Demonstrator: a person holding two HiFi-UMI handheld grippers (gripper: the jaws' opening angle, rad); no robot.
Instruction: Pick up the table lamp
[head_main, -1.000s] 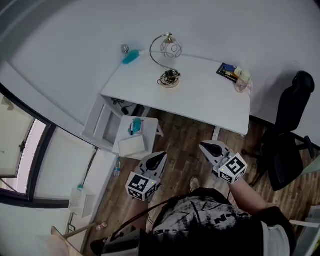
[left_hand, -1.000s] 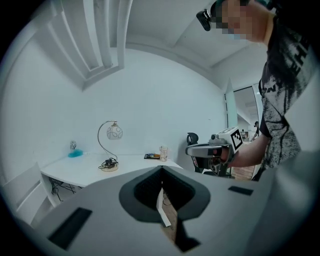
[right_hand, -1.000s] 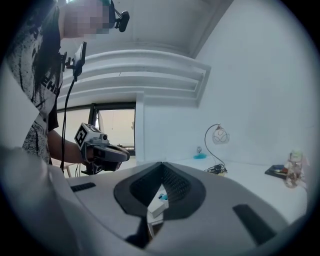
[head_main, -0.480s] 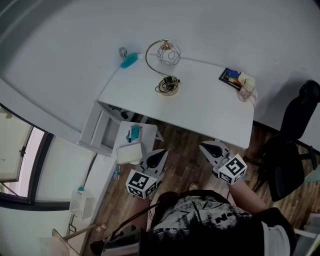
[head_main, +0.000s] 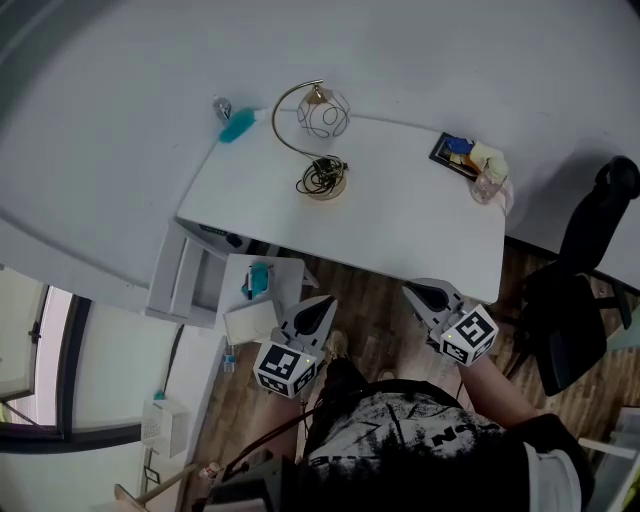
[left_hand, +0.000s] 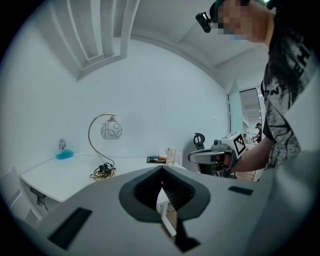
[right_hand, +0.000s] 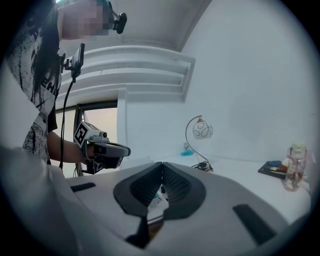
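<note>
The table lamp (head_main: 318, 140) stands at the back of the white table (head_main: 400, 225): a curved gold arm, a round glass shade and its cord coiled on the base. The left gripper view shows the lamp (left_hand: 104, 150) ahead on the left, and the lamp (right_hand: 200, 145) appears far off in the right gripper view. My left gripper (head_main: 322, 307) is shut and empty, held over the floor in front of the table. My right gripper (head_main: 418, 293) is shut and empty too, near the table's front edge, well short of the lamp.
A book (head_main: 455, 155) and a clear bottle (head_main: 486, 182) sit at the table's right end. A teal object (head_main: 236, 127) lies at its far left corner. A small white stand (head_main: 255, 295) and open drawers (head_main: 190, 285) are on the left, a black office chair (head_main: 580, 290) on the right.
Both grippers, still shut, have come closer to the table with me; the table and lamp sit nearer and more to the left in the head view.
</note>
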